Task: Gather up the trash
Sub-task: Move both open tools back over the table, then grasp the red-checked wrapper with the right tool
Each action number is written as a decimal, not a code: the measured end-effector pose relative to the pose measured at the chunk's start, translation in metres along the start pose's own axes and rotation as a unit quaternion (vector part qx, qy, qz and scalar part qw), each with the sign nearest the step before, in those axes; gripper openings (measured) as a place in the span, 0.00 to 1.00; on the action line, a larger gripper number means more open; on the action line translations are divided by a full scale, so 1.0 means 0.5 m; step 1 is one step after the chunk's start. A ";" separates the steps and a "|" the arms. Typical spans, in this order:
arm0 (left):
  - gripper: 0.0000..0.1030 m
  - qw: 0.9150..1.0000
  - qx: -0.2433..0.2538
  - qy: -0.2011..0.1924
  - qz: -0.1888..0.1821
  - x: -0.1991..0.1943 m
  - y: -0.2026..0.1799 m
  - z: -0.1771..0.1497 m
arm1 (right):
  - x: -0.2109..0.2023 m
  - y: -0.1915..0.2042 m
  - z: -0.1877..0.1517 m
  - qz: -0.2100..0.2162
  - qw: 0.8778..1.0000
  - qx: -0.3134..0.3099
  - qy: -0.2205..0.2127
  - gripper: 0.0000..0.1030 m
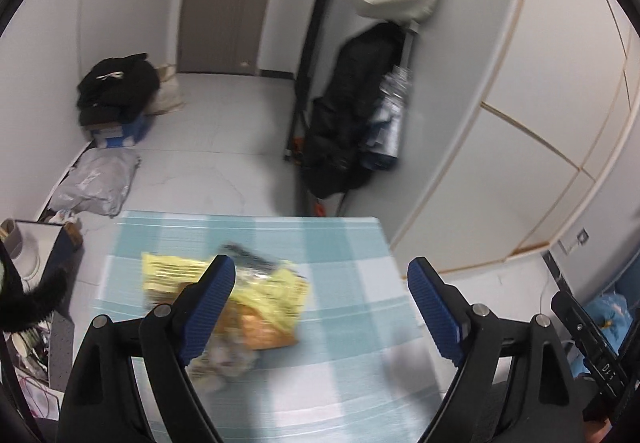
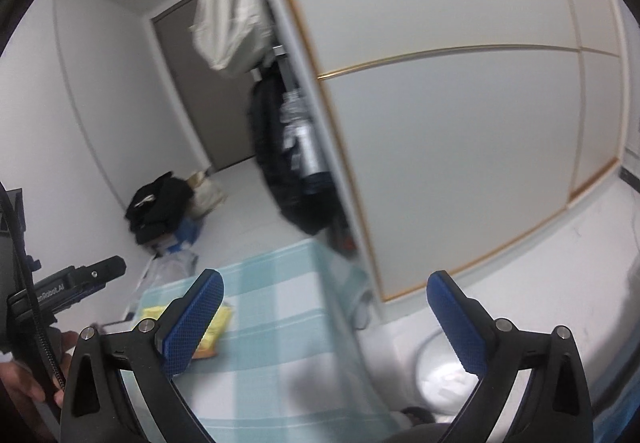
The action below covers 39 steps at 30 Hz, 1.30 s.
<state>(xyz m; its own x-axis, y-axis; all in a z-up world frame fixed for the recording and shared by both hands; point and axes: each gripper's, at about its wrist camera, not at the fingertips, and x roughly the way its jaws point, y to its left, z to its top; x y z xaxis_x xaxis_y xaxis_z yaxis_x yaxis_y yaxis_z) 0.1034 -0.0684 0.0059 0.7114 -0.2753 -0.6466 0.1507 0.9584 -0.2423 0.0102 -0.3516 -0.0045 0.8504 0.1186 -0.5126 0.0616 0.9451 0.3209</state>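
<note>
Task looks barely begun: the crumpled yellow-and-orange plastic snack wrapper [image 1: 256,299] lies untouched on the teal-and-white checked worktop [image 1: 348,271], with a paler crumpled scrap [image 1: 224,363] touching it at its 6 o'clock and a dark blurred bit [image 1: 250,257] on top at 12; what those two are, can't tell, motion blur. Nothing picked up, nothing visibly binned. White round bin with a white liner [image 2: 440,375] sits on the floor off the worktop's right edge, at 5 o'clock in the right wrist view, likely the drop spot, contents unclear. Left gripper [image 1: 320,307] hangs over the worktop, jaws spread wide, holding nothing; its left pad overlaps the wrapper in view, but contact can't be confirmed. Right gripper [image 2: 324,319] also spread wide and empty, aimed past the worktop edge toward the white wardrobe door [image 2: 460,163], wrapper at its 9 o'clock. Left to do: pinch wrapper, then scraps, carry to bin.
</note>
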 end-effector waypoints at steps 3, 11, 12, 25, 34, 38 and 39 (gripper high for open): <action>0.84 1.000 -0.010 -0.007 0.008 -0.010 0.066 -0.002 | 0.025 0.064 -0.010 0.014 0.999 -0.029 0.010 1.00; 0.84 0.997 -0.054 -0.015 0.045 -0.007 0.217 -0.025 | 0.094 0.209 -0.070 0.070 0.990 -0.101 0.066 1.00; 0.84 0.997 -0.065 -0.019 0.044 -0.010 0.231 -0.028 | 0.108 0.228 -0.082 0.074 0.989 -0.107 0.076 1.00; 0.84 0.990 -0.133 -0.004 0.036 -0.006 0.363 -0.057 | 0.231 0.359 -0.193 0.115 0.973 -0.115 0.164 0.95; 0.84 0.985 -0.170 0.010 0.021 -0.008 0.392 -0.058 | 0.260 0.437 -0.245 0.135 0.959 -0.145 0.201 0.79; 0.84 0.983 -0.184 0.012 0.022 -0.008 0.405 -0.058 | 0.256 0.485 -0.264 0.132 0.950 -0.208 0.192 0.77; 0.84 0.982 -0.187 0.012 0.023 -0.009 0.409 -0.059 | 0.257 0.496 -0.271 0.128 0.947 -0.225 0.191 0.76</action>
<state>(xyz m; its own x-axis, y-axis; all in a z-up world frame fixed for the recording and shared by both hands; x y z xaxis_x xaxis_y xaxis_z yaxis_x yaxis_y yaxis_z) 0.1108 0.1264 -0.0621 0.6938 -0.2381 -0.6797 -0.1476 0.8768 -0.4577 0.0637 -0.0608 -0.0987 0.5519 0.3815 -0.7415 -0.4221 0.8947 0.1460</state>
